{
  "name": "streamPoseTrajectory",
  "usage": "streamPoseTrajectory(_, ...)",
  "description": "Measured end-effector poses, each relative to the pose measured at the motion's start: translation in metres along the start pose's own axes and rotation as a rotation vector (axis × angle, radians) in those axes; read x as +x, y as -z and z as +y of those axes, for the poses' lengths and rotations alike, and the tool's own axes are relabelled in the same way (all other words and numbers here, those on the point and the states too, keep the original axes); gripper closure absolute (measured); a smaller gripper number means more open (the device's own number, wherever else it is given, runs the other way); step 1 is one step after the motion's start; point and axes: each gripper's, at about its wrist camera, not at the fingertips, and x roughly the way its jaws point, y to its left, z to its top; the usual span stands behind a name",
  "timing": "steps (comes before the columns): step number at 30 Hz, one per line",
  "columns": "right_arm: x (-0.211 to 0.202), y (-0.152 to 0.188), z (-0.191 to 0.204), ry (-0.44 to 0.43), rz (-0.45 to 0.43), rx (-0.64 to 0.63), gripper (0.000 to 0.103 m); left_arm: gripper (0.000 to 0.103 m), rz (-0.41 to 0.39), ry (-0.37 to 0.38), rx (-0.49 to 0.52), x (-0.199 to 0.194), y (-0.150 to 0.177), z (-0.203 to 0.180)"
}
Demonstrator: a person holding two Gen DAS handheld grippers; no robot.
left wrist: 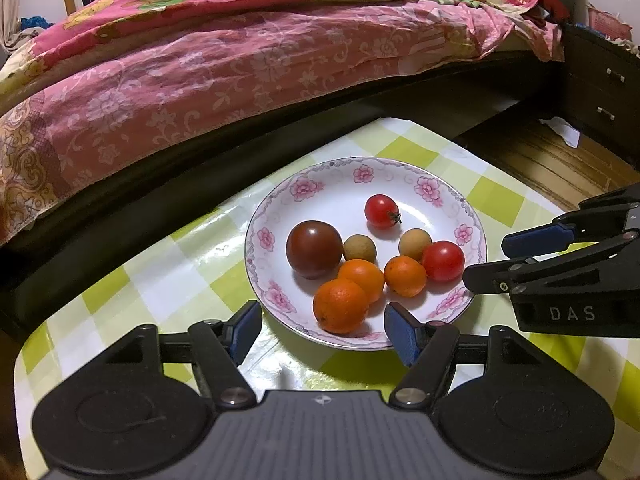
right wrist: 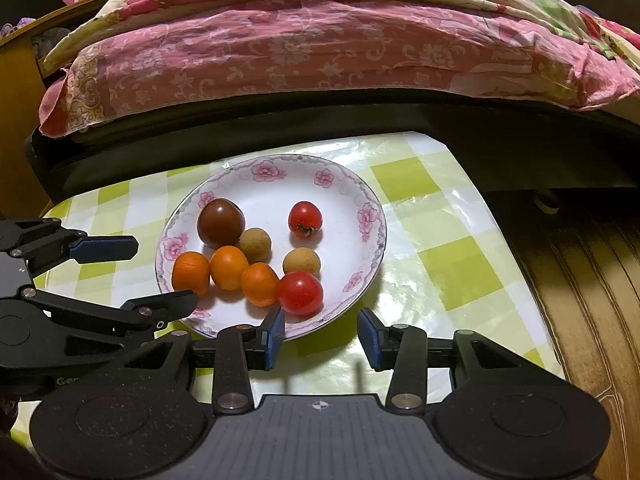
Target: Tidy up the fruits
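Note:
A white plate with a pink flower rim sits on a green-checked table. It holds a dark red tomato, two red cherry tomatoes, three small oranges and two tan longans. My left gripper is open and empty at the plate's near edge, just before the nearest orange. My right gripper is open and empty at the plate's near right edge.
A bed with a pink floral quilt runs along the table's far side. A dark cabinet with drawers stands at the right. Wooden floor lies past the table's right edge.

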Motion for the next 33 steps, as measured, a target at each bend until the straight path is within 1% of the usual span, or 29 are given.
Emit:
streamPoseTrajectory(12, 0.0000, 0.0013, -0.0018, 0.007, 0.000, 0.000, 0.063, 0.027, -0.006, -0.024, 0.009, 0.0001, -0.0011, -0.0028)
streamPoseTrajectory(16, -0.0003, 0.0015, -0.0015, 0.006, -0.001, -0.002, 0.063, 0.020, -0.011, -0.035, 0.006, -0.0002, -0.0012, -0.0026)
streamPoseTrajectory(19, -0.0004, 0.0014, -0.0011, 0.008, -0.001, -0.002, 0.063, 0.020, -0.015, -0.044, 0.010, -0.0011, -0.0013, -0.0041)
streamPoseTrajectory(24, -0.0020, 0.0016, -0.0005, 0.010, -0.005, -0.003, 0.063, 0.016, -0.021, -0.067, 0.022, -0.0031, -0.0014, -0.0060)
streamPoseTrajectory(33, -0.0048, 0.0005, -0.0001, 0.011, -0.009, 0.003, 0.063, 0.013, -0.023, -0.084, 0.015, -0.0076, -0.0010, -0.0060)
